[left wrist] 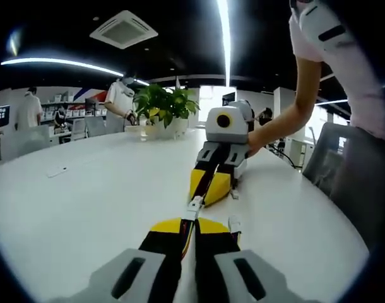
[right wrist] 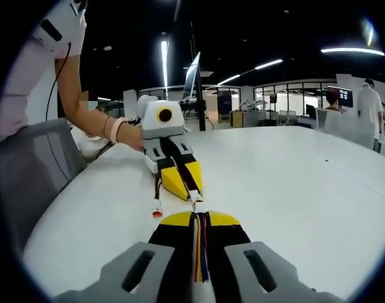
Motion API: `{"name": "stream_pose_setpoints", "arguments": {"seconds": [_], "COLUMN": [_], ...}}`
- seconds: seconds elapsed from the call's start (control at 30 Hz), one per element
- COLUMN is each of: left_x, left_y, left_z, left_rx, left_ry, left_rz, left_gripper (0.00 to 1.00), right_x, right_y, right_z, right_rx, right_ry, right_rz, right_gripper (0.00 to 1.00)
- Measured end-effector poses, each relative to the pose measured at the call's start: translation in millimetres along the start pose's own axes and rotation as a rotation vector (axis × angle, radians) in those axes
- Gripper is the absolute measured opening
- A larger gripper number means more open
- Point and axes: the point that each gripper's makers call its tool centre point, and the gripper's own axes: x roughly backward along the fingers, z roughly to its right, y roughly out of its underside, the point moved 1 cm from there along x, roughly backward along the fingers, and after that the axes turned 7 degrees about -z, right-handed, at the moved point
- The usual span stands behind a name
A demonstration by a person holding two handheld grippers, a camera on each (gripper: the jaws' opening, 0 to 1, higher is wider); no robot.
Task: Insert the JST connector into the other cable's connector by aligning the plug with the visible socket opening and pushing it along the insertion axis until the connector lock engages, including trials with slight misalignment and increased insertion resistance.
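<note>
In the left gripper view my left gripper (left wrist: 191,223) is shut on a cable just behind its white JST connector (left wrist: 194,207). Facing it nose to nose, my right gripper (left wrist: 209,189) is held by a person's hand (left wrist: 259,142). In the right gripper view my right gripper (right wrist: 199,218) is shut on a bundle of coloured wires (right wrist: 199,255). Those wires end in a small white connector (right wrist: 196,205), which meets the yellow tip of the left gripper (right wrist: 183,182). The two connectors touch between the tips; I cannot tell whether they are locked. A loose white and orange plug (right wrist: 156,211) lies on the table.
The white table (left wrist: 85,202) spreads wide to the left. A potted plant (left wrist: 164,107) stands at its far side. Grey chairs (left wrist: 328,158) (right wrist: 28,170) stand at the table's edge beside the person. Other people stand far back in the office.
</note>
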Motion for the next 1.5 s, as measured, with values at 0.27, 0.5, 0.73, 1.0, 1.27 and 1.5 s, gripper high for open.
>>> {"name": "stream_pose_setpoints", "arguments": {"seconds": [0.27,0.5,0.73,1.0,1.27,1.5], "left_x": [0,-1,-2,-3,-6,-9], "left_y": [-0.5,-0.7,-1.0,-1.1,-2.8,-5.4], "left_z": [1.4,2.7,0.9,2.4,4.3,6.5], "left_rx": [-0.006,-0.010,0.004,-0.002,-0.003,-0.001], "left_ry": [0.005,0.020,0.027,0.043,0.054,0.056], "left_rz": [-0.001,-0.004,0.001,-0.002,-0.004,-0.007], "left_gripper": [0.00,0.00,0.00,0.00,0.00,0.00], "right_x": [0,-1,-5,-6,-5,-10], "right_y": [0.0,0.8,3.6,4.9,4.5,0.8], "right_z": [0,-1,2,3,2,1], "right_rx": [0.029,0.035,0.028,0.022,0.040,0.044], "right_ry": [-0.017,-0.041,-0.050,-0.073,-0.084,-0.078], "right_rz": [-0.016,-0.021,-0.014,0.010,0.012,0.014], "right_gripper": [0.04,0.04,0.04,0.04,0.04,0.04]}}
